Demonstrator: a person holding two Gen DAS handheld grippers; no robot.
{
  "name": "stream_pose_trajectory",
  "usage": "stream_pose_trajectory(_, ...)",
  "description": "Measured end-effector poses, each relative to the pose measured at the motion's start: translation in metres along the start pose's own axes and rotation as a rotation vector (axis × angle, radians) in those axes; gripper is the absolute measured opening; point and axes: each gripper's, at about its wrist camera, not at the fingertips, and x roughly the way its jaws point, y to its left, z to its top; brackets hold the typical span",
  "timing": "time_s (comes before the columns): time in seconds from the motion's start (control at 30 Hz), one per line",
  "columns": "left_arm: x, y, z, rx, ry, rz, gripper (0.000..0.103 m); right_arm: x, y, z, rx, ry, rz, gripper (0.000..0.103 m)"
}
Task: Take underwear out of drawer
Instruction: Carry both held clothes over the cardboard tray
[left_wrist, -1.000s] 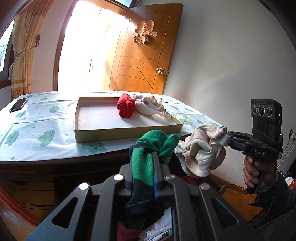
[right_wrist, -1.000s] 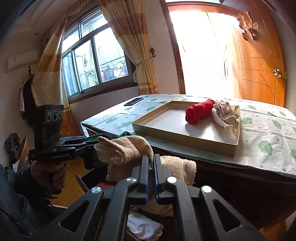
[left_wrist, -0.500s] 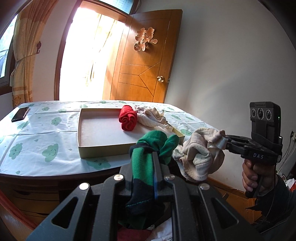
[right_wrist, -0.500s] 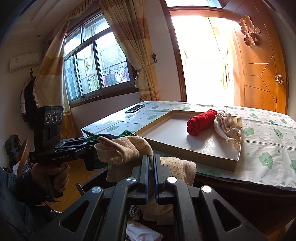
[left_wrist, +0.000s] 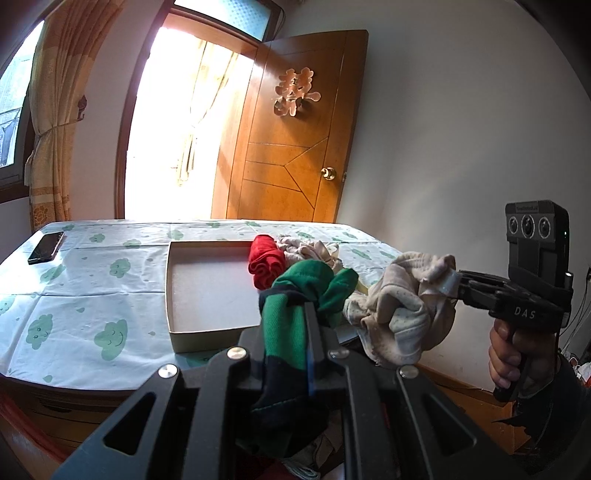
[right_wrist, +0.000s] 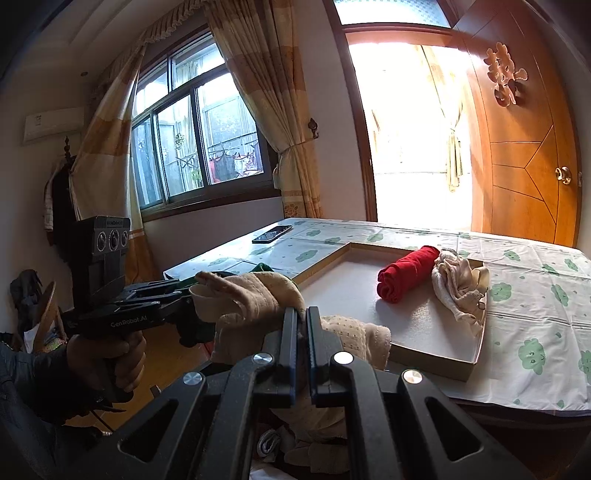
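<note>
Underwear hangs from both grippers, held up in the air in front of the table. The left gripper has its jaws pinched tight on a green pair, knit cloth with a dark navy band, bunched into a knot above the jaws and drooping in a twisted tail below them. The right gripper is clamped just as tightly on a beige pair, soft and crumpled, with a fine dotted weave and a paler waistband edge; it folds over the jaws and trails down on both sides. In the left view the beige bundle sits just beside the green one, nearly touching it.

Behind them the table carries a pale cloth printed with green clouds. On it lies a shallow cardboard box lid, and in its far corner rest a rolled red pair and a loose cream pair, side by side and touching. A black phone lies near the far left edge of the table. More pale cloth shows low down beneath the grippers, too hidden to make out.
</note>
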Motion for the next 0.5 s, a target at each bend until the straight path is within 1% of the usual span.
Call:
stream_pose_trajectory(0.23, 0.007, 0.008, 0.009, -0.008, -0.009, 0.019, 0.011, 0.01, -0.002, 0.015, -0.008, -0.002, 0.0, 0.005)
stream_pose_trajectory(0.5, 0.016, 0.018, 0.023, 0.0, -0.033, 0.059, 0.011, 0.024, -0.008, 0.03, -0.001, -0.006, 0.001, 0.005)
